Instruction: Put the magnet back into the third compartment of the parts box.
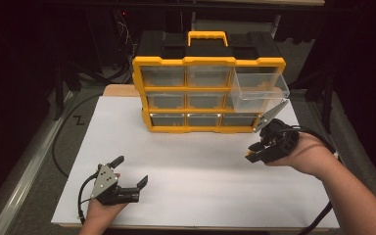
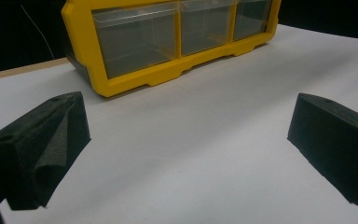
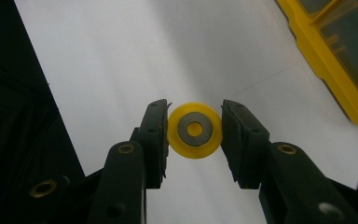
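A white table (image 1: 191, 171) fills most of the high view, with dark floor and cables around it. Near its far edge, about mid-width, stands a yellow-framed organizer (image 1: 208, 95) with a black body, a yellow carry handle on top and three rows of three clear drawers. The upper right drawer (image 1: 259, 88) is pulled well forward out of its slot; the other drawers sit flush in the frame. In the left gripper view the organizer's bottom row (image 2: 168, 37) stands on the white surface ahead.

Near the right edge of the table, just in front of the organizer's lower right corner, the person's right hand (image 1: 308, 154) holds the right gripper (image 1: 254, 154), which points toward the table's middle. In the right gripper view its jaws press from both sides on a small yellow wheel (image 3: 195, 130) with a grey metal hub and a centre hole, held clear above the white surface.

Near the front left corner, the left hand (image 1: 100, 210) rests with the left gripper (image 1: 129, 171), its jaws spread wide and nothing between them.
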{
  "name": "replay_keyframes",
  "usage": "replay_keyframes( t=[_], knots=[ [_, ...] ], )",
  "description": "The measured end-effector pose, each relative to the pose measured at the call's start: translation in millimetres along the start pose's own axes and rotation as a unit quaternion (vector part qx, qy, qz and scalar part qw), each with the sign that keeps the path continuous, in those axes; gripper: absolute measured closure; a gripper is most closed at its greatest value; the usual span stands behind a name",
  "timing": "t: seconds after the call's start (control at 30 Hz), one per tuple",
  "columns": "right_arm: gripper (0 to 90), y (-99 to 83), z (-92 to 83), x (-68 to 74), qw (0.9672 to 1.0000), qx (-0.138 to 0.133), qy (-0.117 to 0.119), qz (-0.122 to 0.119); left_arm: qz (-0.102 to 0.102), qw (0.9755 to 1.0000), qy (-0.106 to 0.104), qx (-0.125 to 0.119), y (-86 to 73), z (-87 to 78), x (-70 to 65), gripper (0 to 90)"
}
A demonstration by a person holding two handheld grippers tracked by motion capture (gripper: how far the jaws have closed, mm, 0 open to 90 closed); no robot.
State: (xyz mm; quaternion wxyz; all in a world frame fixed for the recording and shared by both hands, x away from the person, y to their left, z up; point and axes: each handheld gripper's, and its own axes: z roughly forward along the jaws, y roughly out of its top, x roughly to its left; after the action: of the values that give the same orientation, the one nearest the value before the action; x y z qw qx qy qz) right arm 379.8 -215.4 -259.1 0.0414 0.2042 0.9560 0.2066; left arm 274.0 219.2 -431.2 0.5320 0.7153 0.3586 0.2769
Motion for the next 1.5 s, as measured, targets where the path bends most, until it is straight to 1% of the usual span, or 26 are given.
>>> replay_keyframes(
  t=[0.17, 0.4, 0.87, 0.93, 1.2, 1.37, 1.5],
  knots=[
    [65.1, 2.8, -6.1, -0.4, 1.0, -0.001, -0.003, 0.001, -0.001, 1.0, 0.001, -0.001, 0.0, 0.0, -0.2, 0.0],
    [65.2, 7.3, -14.2, -1.5, 1.0, -0.001, -0.007, -0.006, -0.001, 1.0, 0.001, -0.001, -0.2, -0.1, -0.2, 0.0],
    [65.1, 15.3, -31.3, -1.2, 0.9997, 0.003, -0.02, -0.011, 0.001, 1.0, 0.001, 0.0, -0.2, 0.1, -0.2, 0.0],
    [65.1, 16.2, -33.6, -1.6, 0.9998, -0.001, -0.018, -0.011, 0.0, 1.0, 0.001, 0.0, -0.2, 0.1, -0.1, 0.0],
    [65.2, 20.1, -43.0, -2.3, 0.9996, 0.0, -0.025, -0.013, 0.001, 1.0, 0.001, 0.0, -0.3, 0.1, -0.1, 0.0],
    [65.1, 23.0, -48.2, -2.7, 0.9996, -0.007, -0.025, -0.014, 0.001, 1.0, 0.001, 0.0, -0.3, 0.1, 0.0, 0.0],
    [65.1, 26.2, -52.9, -2.9, 0.9995, -0.007, -0.027, -0.016, 0.001, 1.0, 0.0, 0.0, -0.3, -0.2, -0.1, 0.0]
  ],
)
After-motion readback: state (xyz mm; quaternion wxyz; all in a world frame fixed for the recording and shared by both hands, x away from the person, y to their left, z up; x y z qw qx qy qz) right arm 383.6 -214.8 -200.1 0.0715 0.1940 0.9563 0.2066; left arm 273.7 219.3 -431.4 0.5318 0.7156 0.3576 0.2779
